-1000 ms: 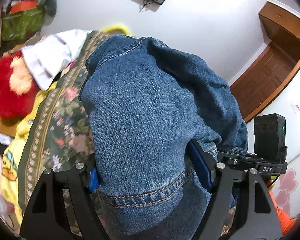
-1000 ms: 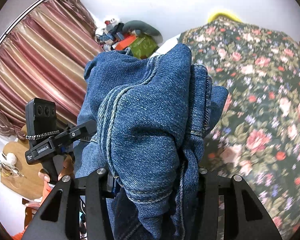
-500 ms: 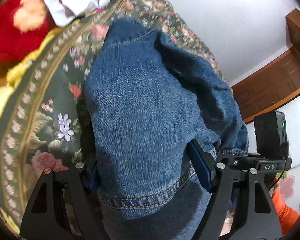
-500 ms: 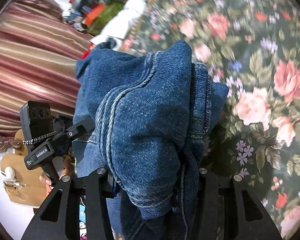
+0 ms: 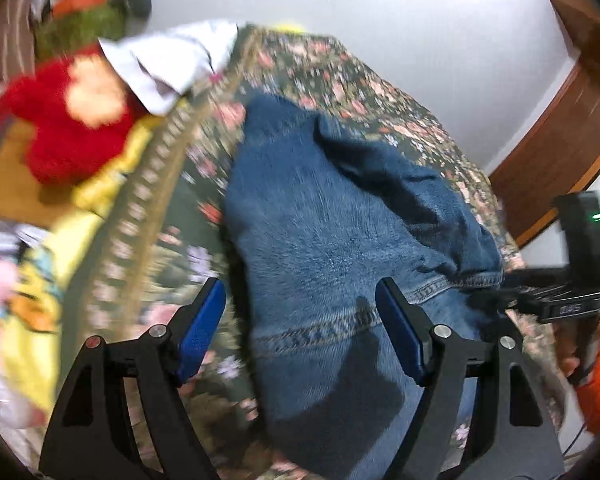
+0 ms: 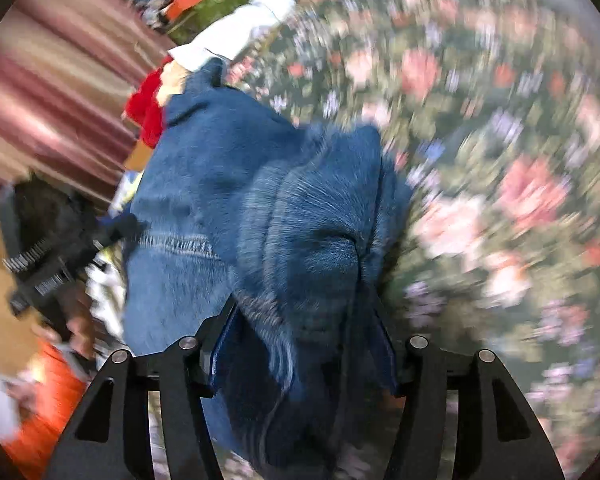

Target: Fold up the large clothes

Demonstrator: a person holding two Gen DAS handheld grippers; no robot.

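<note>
Folded blue jeans (image 5: pixel 340 240) lie on the floral bedspread (image 5: pixel 380 92). My left gripper (image 5: pixel 300 320) hangs just above their near hem, open. Its left pad (image 5: pixel 202 320) is clear of the denim and its right pad (image 5: pixel 400 332) is over the fabric. In the right wrist view a thick bunch of the jeans (image 6: pixel 260 208) fills my right gripper (image 6: pixel 304 344). Its jaws are opening, but the denim still touches both pads. Both views are motion-blurred.
A red plush toy (image 5: pixel 68 128) and a white cloth (image 5: pixel 168 60) lie at the bed's far left edge. A striped curtain (image 6: pixel 52 80) hangs beyond. A wooden door (image 5: pixel 560 140) stands on the right. The person's orange sleeve (image 5: pixel 596 380) shows beside the other gripper.
Both grippers have sunk toward the bed with the jeans, which now rest on the bedspread. The left pad has come clear of the denim. The right jaws have widened a little.
</note>
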